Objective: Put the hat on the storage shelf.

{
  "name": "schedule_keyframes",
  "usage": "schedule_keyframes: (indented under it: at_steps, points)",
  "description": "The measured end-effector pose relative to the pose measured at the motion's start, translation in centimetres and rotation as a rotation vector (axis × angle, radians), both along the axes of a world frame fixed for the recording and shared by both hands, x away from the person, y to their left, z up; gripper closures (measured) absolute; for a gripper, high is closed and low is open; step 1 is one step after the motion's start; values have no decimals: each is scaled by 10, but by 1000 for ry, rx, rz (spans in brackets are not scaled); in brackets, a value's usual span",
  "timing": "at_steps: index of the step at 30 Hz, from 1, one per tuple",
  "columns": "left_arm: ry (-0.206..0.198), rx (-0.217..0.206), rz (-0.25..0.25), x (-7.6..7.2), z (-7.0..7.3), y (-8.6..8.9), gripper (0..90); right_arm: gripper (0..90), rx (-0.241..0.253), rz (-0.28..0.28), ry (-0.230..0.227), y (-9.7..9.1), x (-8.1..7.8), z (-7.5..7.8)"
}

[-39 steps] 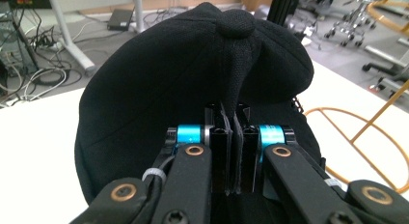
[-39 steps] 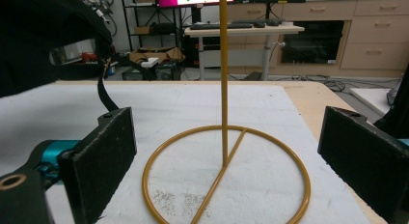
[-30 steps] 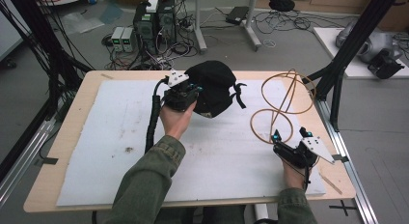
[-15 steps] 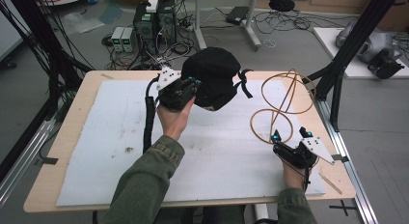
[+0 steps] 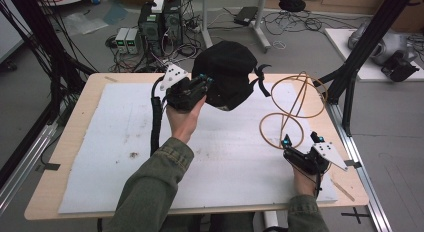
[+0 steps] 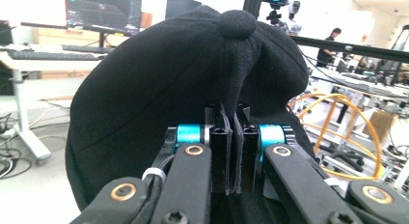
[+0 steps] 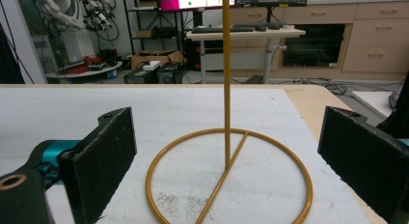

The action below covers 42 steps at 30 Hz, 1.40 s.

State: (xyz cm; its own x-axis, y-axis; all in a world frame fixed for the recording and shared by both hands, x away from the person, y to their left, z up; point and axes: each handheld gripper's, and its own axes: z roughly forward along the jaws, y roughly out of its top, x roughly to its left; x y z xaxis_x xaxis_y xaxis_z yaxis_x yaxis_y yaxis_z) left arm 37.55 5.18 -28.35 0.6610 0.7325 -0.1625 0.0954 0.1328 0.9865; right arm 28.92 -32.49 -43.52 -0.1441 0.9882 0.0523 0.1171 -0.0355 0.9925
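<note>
Above the table's far edge hangs the cap (image 5: 227, 74), its fabric pinched between the closed jaws of the left gripper (image 5: 200, 82). My guess is it belongs on the stand (image 5: 295, 104) just right of it; that remains undone. Nearer the person, the right gripper (image 5: 300, 142) rests on the mat (image 5: 100, 157), jaws wide apart and empty, facing the stand's ring base. No containers are about.

The cap (image 5: 227, 74) is black. The wire stand (image 5: 292, 109) is yellow-gold. The counter (image 5: 80, 122) is light wood under a white sheet (image 5: 235, 157). The sleeve (image 5: 150, 192) is green.
</note>
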Motion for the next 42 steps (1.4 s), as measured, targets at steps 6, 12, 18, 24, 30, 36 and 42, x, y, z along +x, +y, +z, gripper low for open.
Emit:
schedule_keyframes:
  at_steps: [6, 12, 18, 24, 30, 36, 42]
  points:
    - [-44, 9, -51, -4, 13, -17, 874, 54, 3, 2, -1, 1, 0, 0]
    - [-58, 8, -77, -4, 19, -30, 874, 54, -6, 12, 2, 3, 0, 0]
    - [-65, 18, -113, -4, 22, -43, 874, 54, -7, 11, 3, 3, 0, 0]
    - [-74, 14, -152, -2, 31, -61, 874, 54, -4, 8, 0, 2, 0, 0]
    - [-85, 6, -190, 2, 37, -83, 874, 54, -5, 11, -3, 1, 1, 0]
    - [-81, -12, -213, 6, 36, -95, 874, 54, 2, 10, -3, 1, 0, 0]
    - [-79, -38, -231, 11, 38, -105, 874, 54, 1, 11, -6, 1, 0, 0]
